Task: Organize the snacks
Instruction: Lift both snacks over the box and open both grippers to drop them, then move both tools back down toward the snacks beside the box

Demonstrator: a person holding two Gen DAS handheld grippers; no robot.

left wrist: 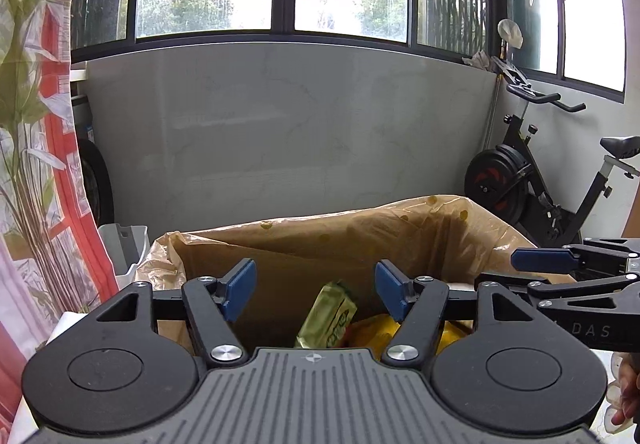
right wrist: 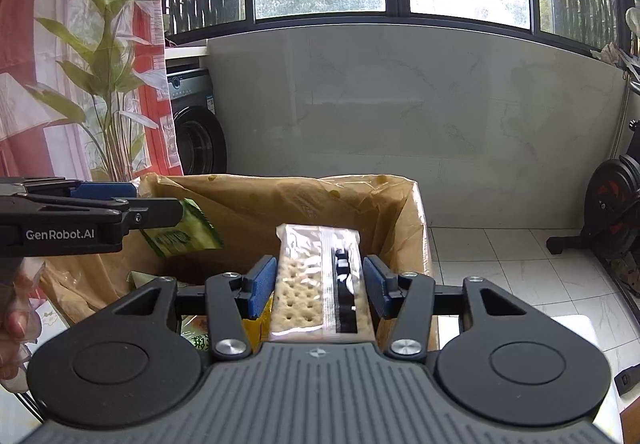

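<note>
A cardboard box lined with a tan plastic bag [left wrist: 360, 236] stands in front of both grippers; it also shows in the right wrist view [right wrist: 304, 200]. My left gripper [left wrist: 316, 290] is open over the box. A green snack packet [left wrist: 330, 314] is below and between its fingers, tilted, apart from the pads, above yellow packets [left wrist: 380, 328]. In the right wrist view the green packet [right wrist: 188, 232] hangs just under the left gripper [right wrist: 132, 204]. My right gripper [right wrist: 320, 284] is shut on a clear pack of crackers [right wrist: 316, 284], held over the box's right part.
An exercise bike [left wrist: 540, 180] stands at the right. A washing machine [right wrist: 196, 124] and a floral curtain [right wrist: 80, 64] are at the left. A grey wall [left wrist: 280, 124] under windows is behind the box. White tile floor [right wrist: 500, 268] lies to the right of the box.
</note>
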